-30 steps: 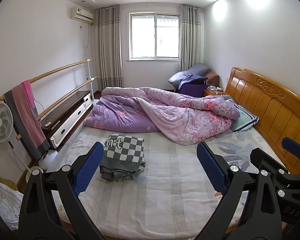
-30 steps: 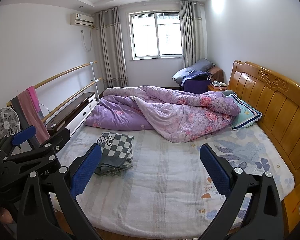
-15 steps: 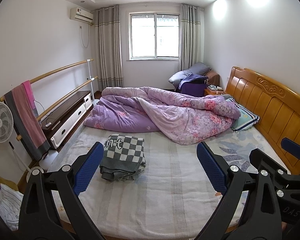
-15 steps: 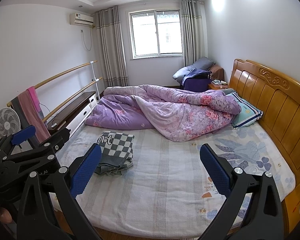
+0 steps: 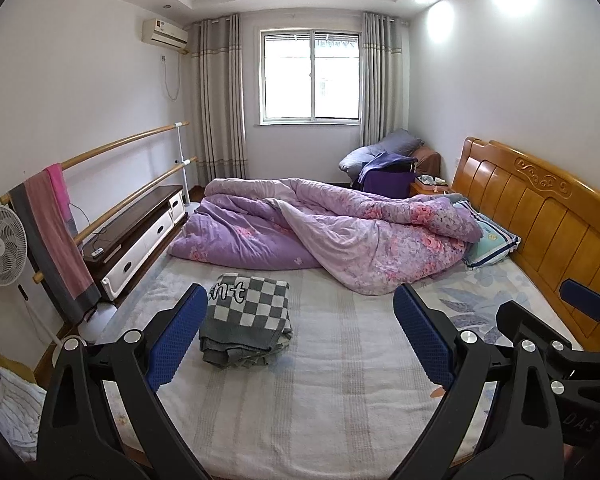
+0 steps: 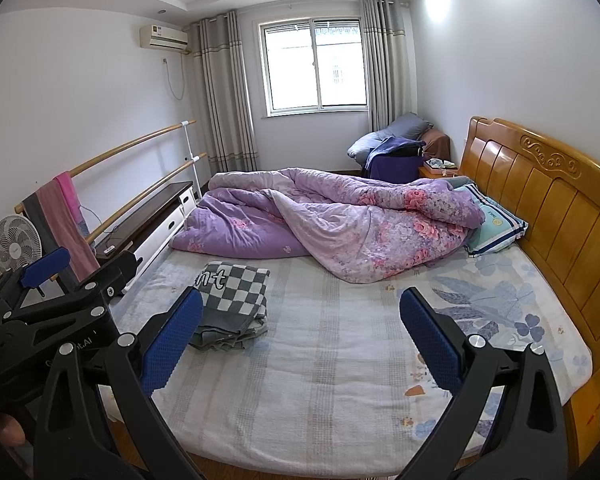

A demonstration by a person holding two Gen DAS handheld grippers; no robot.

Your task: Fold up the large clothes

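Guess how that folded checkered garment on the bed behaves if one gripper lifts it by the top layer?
The checkered garment looks like soft knit stacked in loose layers, so it would probably droop and unfold rather than lift as a block. Uneven edges spilling at its near end suggest the lower layers would slide out. Pushed across the textured bed cover, it would likely bunch rather than glide.

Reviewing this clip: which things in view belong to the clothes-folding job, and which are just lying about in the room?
Part of the job:
checkered garment, folded on the bed
left gripper, open, holding nothing
right gripper, open, holding nothing

Just lying about:
purple quilt
pillow
pink towel on the rail
fan
TV cabinet
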